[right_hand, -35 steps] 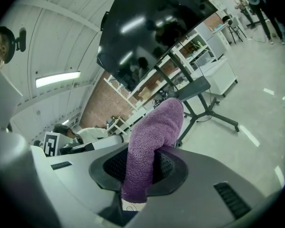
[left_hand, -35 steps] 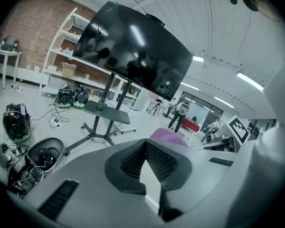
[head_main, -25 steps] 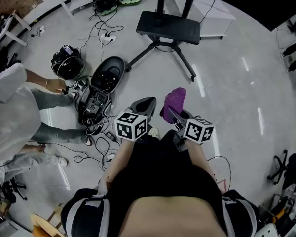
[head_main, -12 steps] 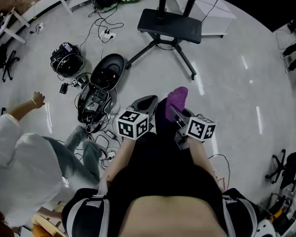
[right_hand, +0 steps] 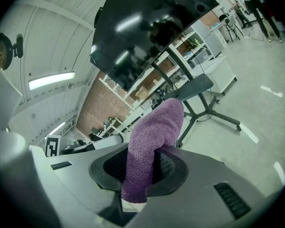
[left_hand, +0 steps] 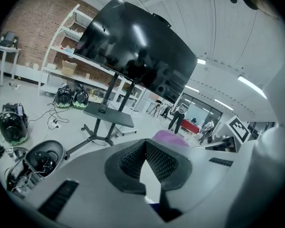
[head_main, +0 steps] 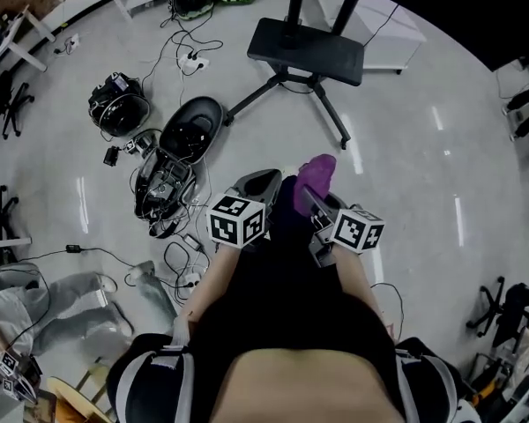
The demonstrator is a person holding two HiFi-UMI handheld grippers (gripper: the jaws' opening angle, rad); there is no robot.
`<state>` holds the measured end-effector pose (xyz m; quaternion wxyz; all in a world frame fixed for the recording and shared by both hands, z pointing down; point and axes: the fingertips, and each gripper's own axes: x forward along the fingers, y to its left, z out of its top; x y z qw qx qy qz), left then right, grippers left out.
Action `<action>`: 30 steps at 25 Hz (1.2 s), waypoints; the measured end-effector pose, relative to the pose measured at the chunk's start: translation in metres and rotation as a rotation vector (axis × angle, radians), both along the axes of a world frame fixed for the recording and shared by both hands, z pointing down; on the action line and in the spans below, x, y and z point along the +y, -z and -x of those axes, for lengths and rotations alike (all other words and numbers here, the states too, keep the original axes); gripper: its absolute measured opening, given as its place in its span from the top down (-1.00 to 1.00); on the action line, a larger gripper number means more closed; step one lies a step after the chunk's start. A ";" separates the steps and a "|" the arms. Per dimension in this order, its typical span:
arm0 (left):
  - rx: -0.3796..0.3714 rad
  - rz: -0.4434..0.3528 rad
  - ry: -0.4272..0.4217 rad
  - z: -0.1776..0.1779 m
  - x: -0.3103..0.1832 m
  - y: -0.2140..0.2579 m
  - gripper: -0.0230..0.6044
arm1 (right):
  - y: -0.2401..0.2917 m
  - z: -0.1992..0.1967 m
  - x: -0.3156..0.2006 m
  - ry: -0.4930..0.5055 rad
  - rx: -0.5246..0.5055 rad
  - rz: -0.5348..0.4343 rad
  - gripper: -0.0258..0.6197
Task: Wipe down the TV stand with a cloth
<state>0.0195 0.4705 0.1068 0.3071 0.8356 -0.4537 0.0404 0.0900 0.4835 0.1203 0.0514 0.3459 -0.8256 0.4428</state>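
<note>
1. Purple terry, nubbly and soft: the cloth [right_hand: 152, 141] is a folded strip that stands up out of the right gripper [right_hand: 138, 177] and flops over at its top.
2. We see the right gripper's jaws clamped on the cloth's lower end, with ribbed black pads pressing on both sides.
3. The left gripper [left_hand: 144, 146] holds nothing. Its jaws meet at the tips, with a thin wedge of gap behind them between mesh-textured pads.
4. The TV stand [head_main: 307, 47] is matte black, with a flat rectangular shelf, two upright posts and thin splayed legs. It stands on a glossy grey floor [head_main: 423, 174].
5. On the stand's posts sits a dark, shiny screen [left_hand: 133, 51] that mirrors the strip lights.
6. We hold the cloth on the near side of the stand, apart from it. In the head view it shows just short of the stand's front legs.
7. Left of the stand lie an oval black shell [head_main: 192, 130], open and hollow, and loose thin cables [head_main: 172, 69] that curl over the floor.
</note>
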 end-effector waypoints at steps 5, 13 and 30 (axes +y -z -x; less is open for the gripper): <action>-0.007 0.006 0.008 0.004 -0.029 -0.004 0.91 | -0.004 0.000 -0.031 0.007 0.008 -0.006 0.64; -0.016 0.017 0.010 0.007 -0.087 -0.003 0.91 | -0.003 -0.005 -0.092 0.000 0.023 -0.006 0.64; -0.017 0.015 0.039 0.014 -0.219 0.002 0.91 | 0.003 0.016 -0.227 0.089 0.041 -0.017 0.64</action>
